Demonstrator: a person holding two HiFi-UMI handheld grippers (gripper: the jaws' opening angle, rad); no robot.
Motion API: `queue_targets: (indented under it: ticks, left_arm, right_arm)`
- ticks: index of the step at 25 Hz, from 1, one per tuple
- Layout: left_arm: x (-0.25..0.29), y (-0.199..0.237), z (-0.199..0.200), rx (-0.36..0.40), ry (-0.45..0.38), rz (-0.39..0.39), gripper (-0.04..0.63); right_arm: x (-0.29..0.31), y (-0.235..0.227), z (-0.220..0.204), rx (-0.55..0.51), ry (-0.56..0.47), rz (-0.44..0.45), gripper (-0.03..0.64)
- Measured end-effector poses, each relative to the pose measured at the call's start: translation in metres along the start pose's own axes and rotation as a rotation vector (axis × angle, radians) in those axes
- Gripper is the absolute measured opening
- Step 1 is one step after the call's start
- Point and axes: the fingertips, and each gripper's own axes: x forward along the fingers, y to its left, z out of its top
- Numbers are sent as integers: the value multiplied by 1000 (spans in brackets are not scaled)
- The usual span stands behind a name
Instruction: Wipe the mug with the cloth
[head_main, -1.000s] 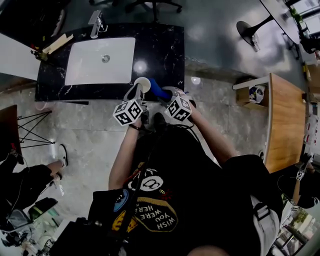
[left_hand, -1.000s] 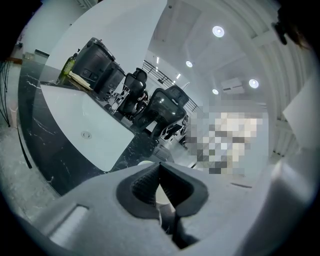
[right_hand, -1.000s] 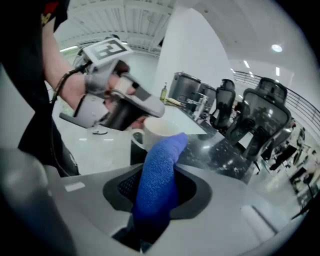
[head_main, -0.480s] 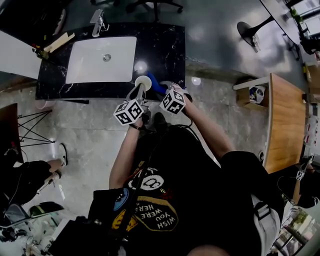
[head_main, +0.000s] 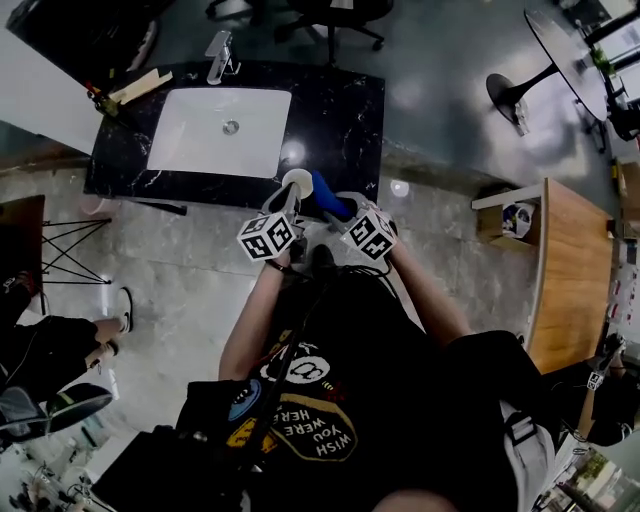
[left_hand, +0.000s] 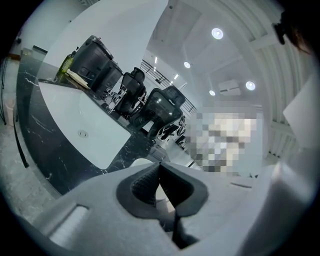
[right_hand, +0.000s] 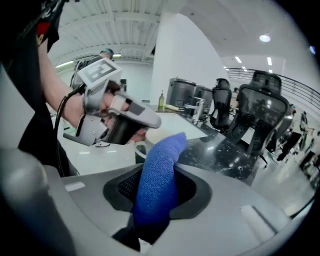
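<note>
A white mug (head_main: 297, 181) is held over the front edge of the black counter (head_main: 345, 115), and my left gripper (head_main: 283, 199) is shut on its wall. In the left gripper view the mug (left_hand: 143, 163) shows just past the gripper (left_hand: 159, 168), with its wall pinched between the pads. My right gripper (head_main: 345, 206) is shut on a folded blue cloth (head_main: 327, 194). In the right gripper view the cloth (right_hand: 157, 182) sticks out from the jaws, and its tip reaches the mug (right_hand: 156, 135) beside the left gripper (right_hand: 120, 112).
A white sink (head_main: 215, 135) with a faucet (head_main: 220, 55) is set in the counter, left of the mug. Office chairs (right_hand: 260, 117) stand behind the counter. A wooden table (head_main: 575, 260) is at the right. Another person's legs (head_main: 60, 350) are at the left on the tiled floor.
The right gripper pushed the cloth in toward the mug, then drew back toward me. The left gripper kept hold of the mug. My head view shifted a little.
</note>
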Motion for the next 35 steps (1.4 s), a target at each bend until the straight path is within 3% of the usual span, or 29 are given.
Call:
queue_targets:
  ticks: [5, 8, 11, 13, 18, 22, 35]
  left_arm:
    - [-2, 7, 13, 4, -30, 17, 3]
    - [-6, 8, 18, 15, -41, 27, 3]
    - [-11, 4, 20, 45, -43, 28, 3]
    - [-14, 4, 22, 62, -47, 32, 3]
    - [-20, 8, 30, 159, -51, 84, 3]
    - [-20, 3, 32, 239, -25, 98, 3]
    - [-21, -3, 28, 257, -5, 69, 3]
  right_arm:
    - [18, -72, 6, 312, -75, -175, 129]
    - [39, -87, -2, 447, -59, -205, 236]
    - [27, -86, 2, 517, -117, -227, 241]
    - [12, -82, 11, 527, -178, -243, 202]
    - [-13, -76, 31, 473, -249, -325, 3]
    - [-14, -71, 36, 458, -250, -332, 3]
    - [-15, -64, 46, 462, -264, -326, 3]
